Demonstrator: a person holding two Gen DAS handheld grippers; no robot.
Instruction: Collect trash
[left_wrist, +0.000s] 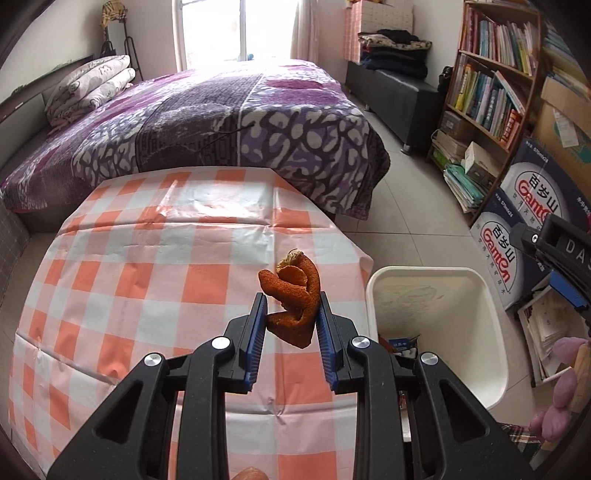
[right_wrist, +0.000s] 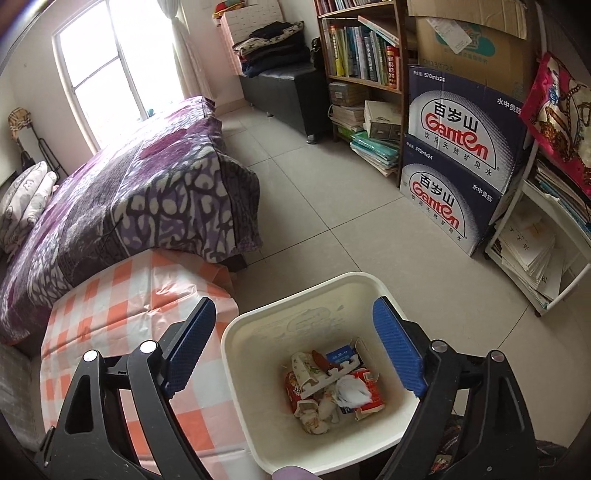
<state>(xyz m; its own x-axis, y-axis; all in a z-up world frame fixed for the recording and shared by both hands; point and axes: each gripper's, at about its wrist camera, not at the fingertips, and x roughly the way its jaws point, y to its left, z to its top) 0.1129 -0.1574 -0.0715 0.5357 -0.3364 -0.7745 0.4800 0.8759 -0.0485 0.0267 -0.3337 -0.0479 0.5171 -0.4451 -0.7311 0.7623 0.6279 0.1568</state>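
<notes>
Right now my left gripper (left_wrist: 291, 317) pinches a curled orange peel (left_wrist: 295, 299) above the checked table (left_wrist: 147, 258), just beside the white bin (right_wrist: 258, 332) on the floor. My right gripper (right_wrist: 295, 332) hangs over the bin, fingers spread wide and empty. Next I'd carry the peel across the rim and let go.

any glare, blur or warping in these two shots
Left wrist view: the window is blown out white, with sheen on the checked tablecloth; the orange peel is sharp. Right wrist view: the window glares too, the bin is clear. Both bend at the edges, with dark corners.
</notes>
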